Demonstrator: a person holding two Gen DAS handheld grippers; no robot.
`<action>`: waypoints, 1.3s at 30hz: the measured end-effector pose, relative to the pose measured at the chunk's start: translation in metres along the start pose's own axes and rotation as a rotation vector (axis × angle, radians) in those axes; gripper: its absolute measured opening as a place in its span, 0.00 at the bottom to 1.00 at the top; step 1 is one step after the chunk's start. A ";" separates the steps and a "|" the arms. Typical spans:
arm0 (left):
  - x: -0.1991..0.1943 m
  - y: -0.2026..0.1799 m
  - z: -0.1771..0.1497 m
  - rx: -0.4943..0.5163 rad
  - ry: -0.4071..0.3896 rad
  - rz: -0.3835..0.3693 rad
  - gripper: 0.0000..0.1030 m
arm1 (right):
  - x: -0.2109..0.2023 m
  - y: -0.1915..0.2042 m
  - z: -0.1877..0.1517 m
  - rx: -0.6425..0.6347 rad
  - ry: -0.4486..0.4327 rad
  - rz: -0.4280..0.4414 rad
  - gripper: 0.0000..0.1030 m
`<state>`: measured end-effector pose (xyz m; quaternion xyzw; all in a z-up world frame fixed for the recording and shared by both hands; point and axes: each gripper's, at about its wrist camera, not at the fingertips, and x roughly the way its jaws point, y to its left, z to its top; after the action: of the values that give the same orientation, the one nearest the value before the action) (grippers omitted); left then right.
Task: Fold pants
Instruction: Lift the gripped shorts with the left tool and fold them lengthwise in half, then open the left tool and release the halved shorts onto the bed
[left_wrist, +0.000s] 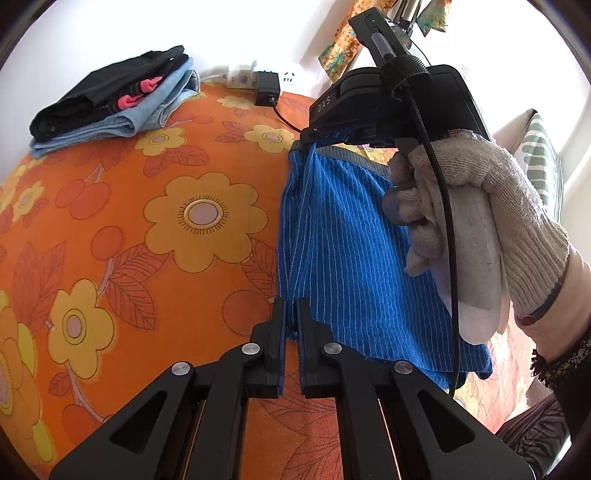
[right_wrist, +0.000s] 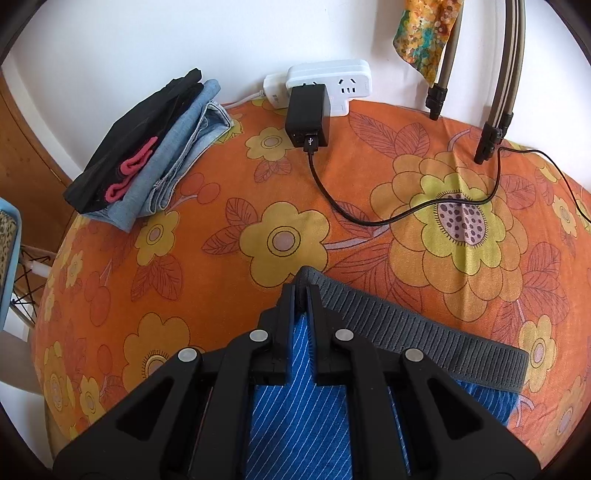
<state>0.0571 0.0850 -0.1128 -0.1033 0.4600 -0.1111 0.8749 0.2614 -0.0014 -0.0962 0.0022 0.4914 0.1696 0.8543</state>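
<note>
The blue pinstriped pants (left_wrist: 351, 251) with a grey elastic waistband (right_wrist: 424, 332) hang above the orange floral table cover (left_wrist: 147, 221). My left gripper (left_wrist: 291, 306) is shut on the lower left edge of the blue pants. My right gripper (right_wrist: 302, 291) is shut on the corner of the waistband; in the left wrist view it shows at the upper right (left_wrist: 321, 134), held by a gloved hand (left_wrist: 472, 221). The fabric stretches between the two grippers.
A stack of folded clothes (left_wrist: 110, 99), black on denim, lies at the far left corner and also shows in the right wrist view (right_wrist: 147, 155). A white power strip (right_wrist: 332, 85) with a black charger (right_wrist: 308, 116) and its cable (right_wrist: 369, 218) sits at the wall. Tripod legs (right_wrist: 495, 122) stand at the far right.
</note>
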 end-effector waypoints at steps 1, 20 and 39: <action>-0.001 0.000 0.000 0.000 -0.003 0.002 0.04 | 0.000 -0.001 0.000 0.006 -0.003 0.006 0.08; -0.037 -0.002 0.038 0.023 -0.115 0.055 0.22 | -0.088 -0.032 -0.011 -0.021 -0.128 0.110 0.60; 0.009 0.006 0.075 -0.063 0.057 -0.116 0.44 | -0.152 -0.156 -0.154 0.199 -0.077 0.144 0.60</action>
<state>0.1242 0.0946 -0.0799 -0.1540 0.4813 -0.1503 0.8498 0.1073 -0.2177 -0.0751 0.1287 0.4712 0.1809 0.8536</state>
